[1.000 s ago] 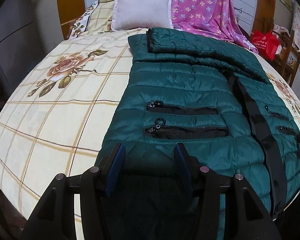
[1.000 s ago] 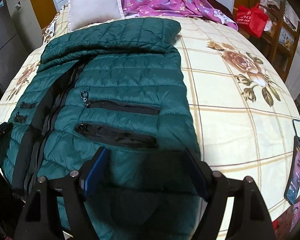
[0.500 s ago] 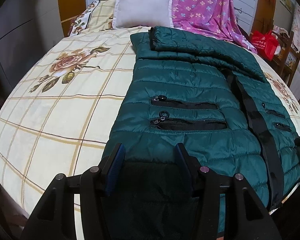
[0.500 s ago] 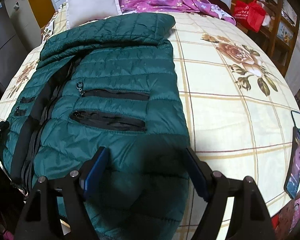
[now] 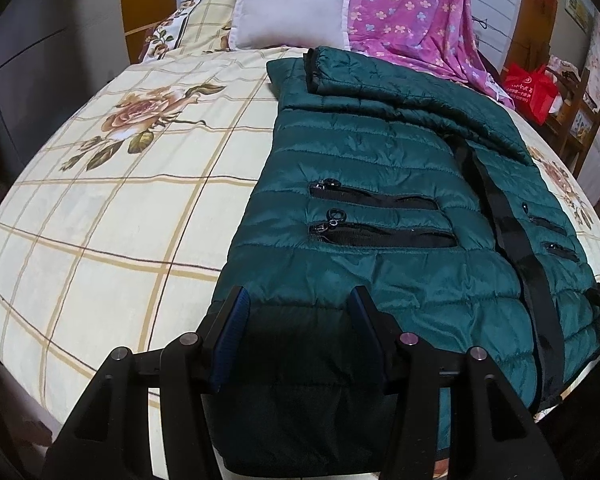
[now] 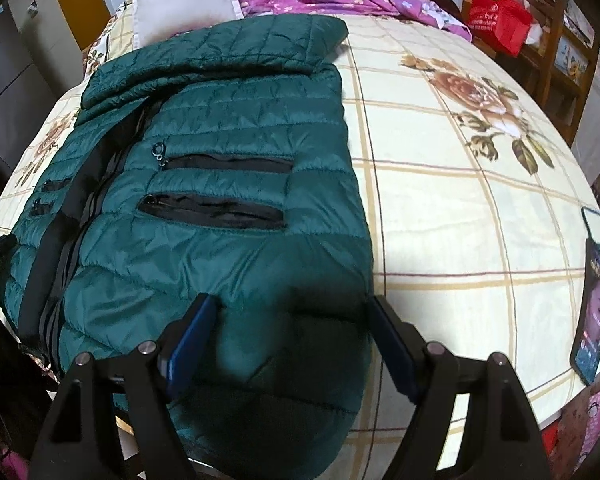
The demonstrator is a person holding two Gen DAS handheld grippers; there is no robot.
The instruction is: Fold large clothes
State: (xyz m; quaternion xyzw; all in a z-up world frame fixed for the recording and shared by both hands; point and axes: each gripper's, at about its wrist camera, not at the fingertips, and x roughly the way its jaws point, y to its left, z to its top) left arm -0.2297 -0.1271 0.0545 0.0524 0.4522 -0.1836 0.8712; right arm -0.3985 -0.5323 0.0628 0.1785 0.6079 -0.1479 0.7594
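Left tongs (image 5: 298, 304) sit over the hem corner of the green puffer jacket (image 5: 380, 168), jaws partly apart w/ hem fabric between the blue pads; can't tell if the pads actually press on it. Right tongs (image 6: 290, 312) are over the other hem corner, jaws wide, jacket bulging up between them, pads not clearly touching the cloth.

Jacket as landmark: it lies flat, front up, on the bed (image 5: 100, 220), hem at the near edge of the mattress and hanging a bit over it, collar end away. A sleeve is folded across the chest near the collar. Black front zip strip (image 5: 508, 232) runs hem to collar down the middle. Two zip pockets (image 5: 380, 220) on each front panel, stacked, black tape showing, round pullers at the outer ends on the left-view side.

Beyond the jacket's collar: a pale square pillow (image 5: 292, 4), & beside that a pink floral blanket (image 5: 412, 12) draped down onto the bed. Sheet under the jacket is cream w/ brown grid lines & rose prints on both sides of it.

Off the jacket's right side, well apart, a phone (image 6: 592, 308) lies near the bed edge, screen lit. Past the collar & to the right, off the bed, a red bag (image 6: 500, 20) sits on wooden furniture.
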